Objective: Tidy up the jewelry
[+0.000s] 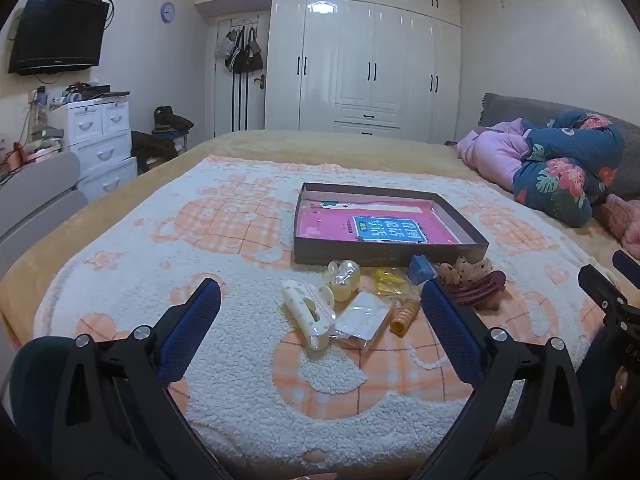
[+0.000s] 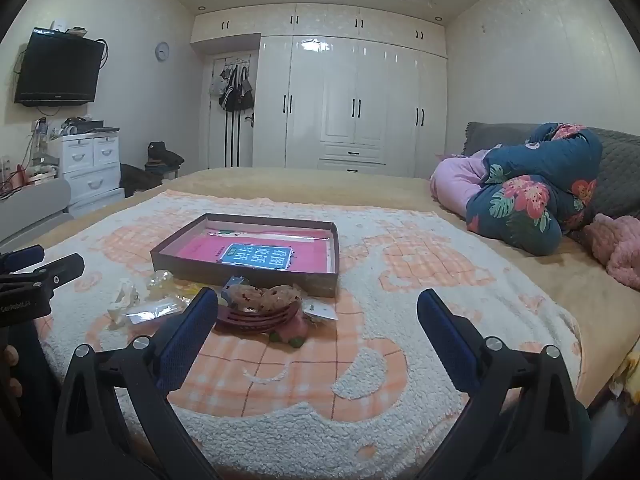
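Observation:
A shallow brown box [image 1: 468,222] with a pink lining lies on the blanket; it also shows in the right wrist view [image 2: 168,254]. In front of it lies a pile of accessories: a cream hair claw [image 1: 306,314], a clear packet [image 1: 362,320], a yellow pearl clip [image 1: 343,280], an orange spiral tie [image 1: 402,318], a blue piece [image 1: 420,270], a dark red clip [image 1: 478,290] and a speckled brown claw [image 2: 262,298]. My left gripper [image 1: 320,304] is open and empty, just short of the pile. My right gripper [image 2: 316,312] is open and empty, to the right of the pile.
The white and orange blanket [image 1: 240,248] covers a bed. Folded floral and pink bedding [image 2: 520,196] lies at the far right. White drawers [image 1: 100,140] and a grey chair [image 1: 36,196] stand to the left. Wardrobes [image 1: 372,68] line the back wall.

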